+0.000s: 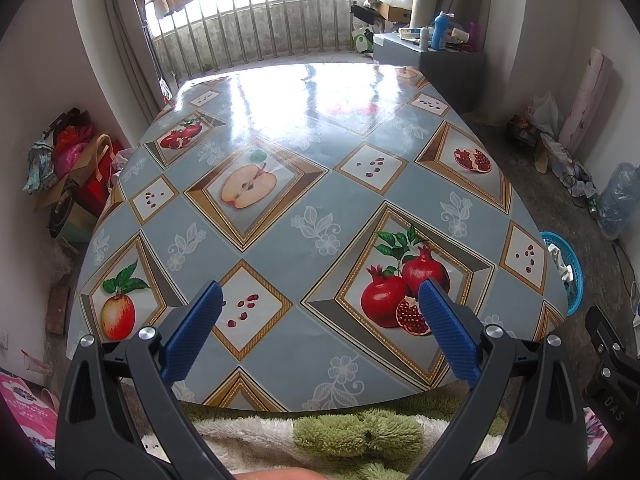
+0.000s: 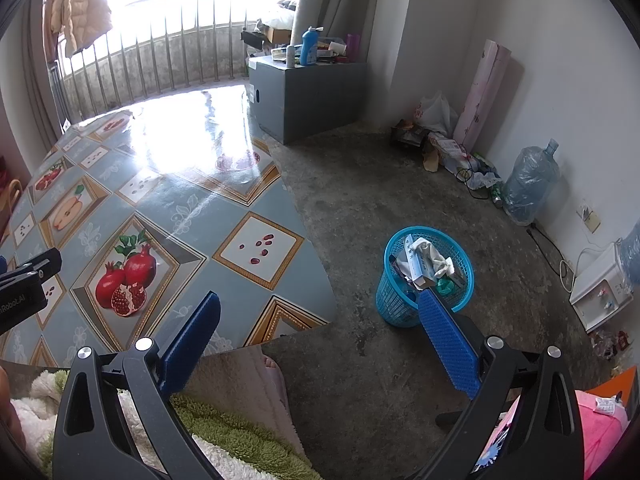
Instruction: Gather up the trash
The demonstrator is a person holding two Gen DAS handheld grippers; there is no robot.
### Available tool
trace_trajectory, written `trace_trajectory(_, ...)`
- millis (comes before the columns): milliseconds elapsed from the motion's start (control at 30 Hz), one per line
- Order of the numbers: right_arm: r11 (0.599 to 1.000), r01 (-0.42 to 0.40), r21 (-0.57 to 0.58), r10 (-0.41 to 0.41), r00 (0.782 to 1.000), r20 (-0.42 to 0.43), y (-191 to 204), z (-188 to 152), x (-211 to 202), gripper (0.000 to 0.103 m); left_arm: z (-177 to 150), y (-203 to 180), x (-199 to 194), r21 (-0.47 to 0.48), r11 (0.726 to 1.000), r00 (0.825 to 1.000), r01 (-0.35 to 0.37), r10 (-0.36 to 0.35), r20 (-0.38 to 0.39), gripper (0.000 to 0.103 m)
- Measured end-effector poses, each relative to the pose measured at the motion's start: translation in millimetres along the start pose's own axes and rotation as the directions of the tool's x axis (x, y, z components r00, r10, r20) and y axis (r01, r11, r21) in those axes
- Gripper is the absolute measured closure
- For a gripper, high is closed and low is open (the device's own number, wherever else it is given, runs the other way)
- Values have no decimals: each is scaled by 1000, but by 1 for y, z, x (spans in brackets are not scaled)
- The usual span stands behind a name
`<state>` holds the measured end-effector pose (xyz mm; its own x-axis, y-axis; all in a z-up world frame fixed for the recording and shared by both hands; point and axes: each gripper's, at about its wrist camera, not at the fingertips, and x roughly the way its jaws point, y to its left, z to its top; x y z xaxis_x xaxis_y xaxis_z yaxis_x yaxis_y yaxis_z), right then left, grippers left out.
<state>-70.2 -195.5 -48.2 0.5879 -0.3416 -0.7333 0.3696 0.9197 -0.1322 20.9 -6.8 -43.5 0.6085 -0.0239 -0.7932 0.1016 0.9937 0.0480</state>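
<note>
A blue plastic waste basket (image 2: 400, 300) stands on the concrete floor right of the table, holding a white-and-blue box, crumpled white tissue (image 2: 434, 258) and a green scrap. Its rim (image 1: 574, 268) peeks past the table's right edge in the left wrist view. My right gripper (image 2: 320, 300) is open and empty, hovering over the table's near right corner, its right finger overlapping the basket. My left gripper (image 1: 322, 292) is open and empty above the near edge of the table (image 1: 280, 248), which is covered in a fruit-print oilcloth. No loose trash shows on the tabletop.
A grey cabinet (image 2: 308, 96) with bottles stands at the back. Bags, a pink roll and a water jug (image 2: 528, 184) line the right wall. Bags and boxes (image 1: 72, 176) pile up left of the table. A green and white fleece garment (image 1: 320, 436) lies below the grippers.
</note>
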Motion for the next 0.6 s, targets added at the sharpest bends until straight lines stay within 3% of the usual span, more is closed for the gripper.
trace_trajectory(600,1000,-2,-1,2,1000,-1,1,0,0,7,0,0,1,1,1000,1000,0,0,0,9)
